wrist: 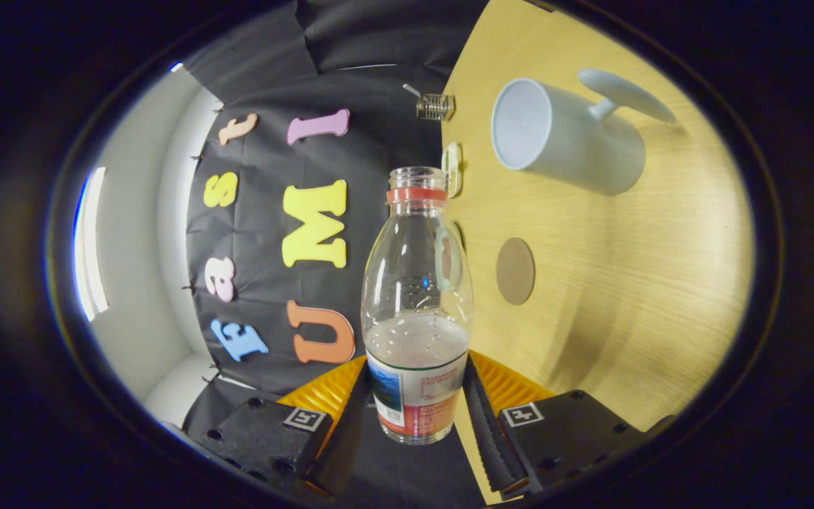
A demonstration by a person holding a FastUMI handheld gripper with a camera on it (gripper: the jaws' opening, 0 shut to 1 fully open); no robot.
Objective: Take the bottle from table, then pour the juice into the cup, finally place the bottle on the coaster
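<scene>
My gripper (417, 387) is shut on a clear plastic bottle (417, 283), with both ribbed fingers (481, 417) pressing on its labelled lower part. The bottle has no cap, a red ring sits under its open mouth, and pale liquid fills its lower third. My view is rolled sideways, so the bottle hangs in the air, level with the wooden table (647, 297) and beside it. A white cup (562, 138) stands on the table beyond the bottle's mouth and off to the table side. A round brown coaster (515, 271) lies on the table nearer to me, beside the bottle's middle.
A small clear ribbed item (435, 106) sits at the table's far edge by the black cloth wall. A small pale object (453, 168) lies at the table's edge next to the bottle's mouth. Bare wood stretches around the coaster and the cup.
</scene>
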